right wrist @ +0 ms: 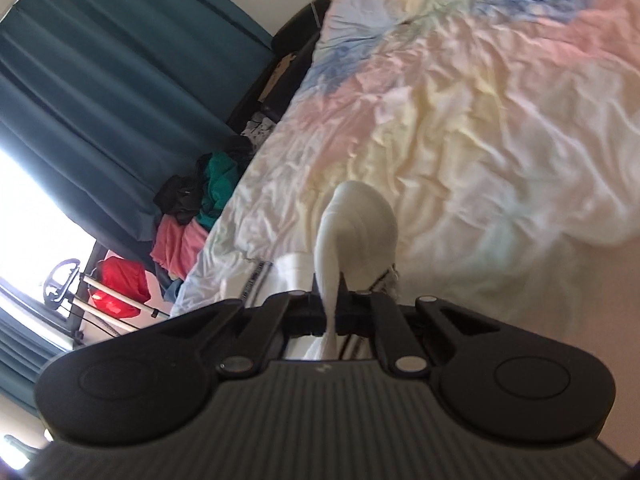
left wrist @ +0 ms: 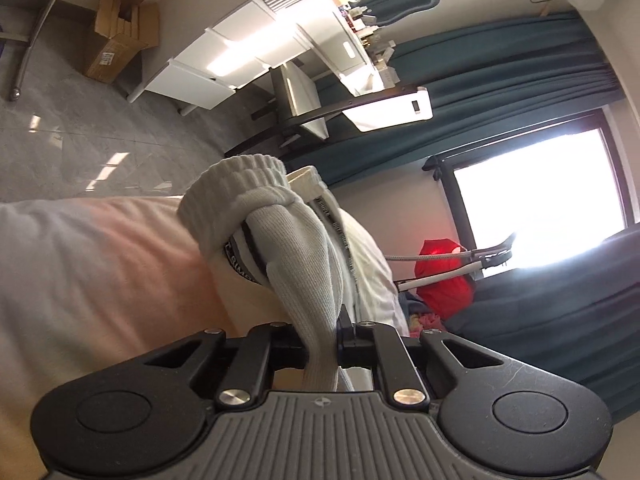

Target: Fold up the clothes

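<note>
Both grippers, left gripper (left wrist: 334, 338) and right gripper (right wrist: 332, 304), are pinching the white socks (left wrist: 288, 240) with jaws nearly closed, holding them above the bedspread (right wrist: 500, 120); keeping tension even while tucking the cuff

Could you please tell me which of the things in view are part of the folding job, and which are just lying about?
In the job:
white socks, pinched in the left gripper and the right gripper
pastel bedsheet, under them

Lying about:
pile of clothes
red bag
cardboard box
white drawer unit
teal curtains
</note>
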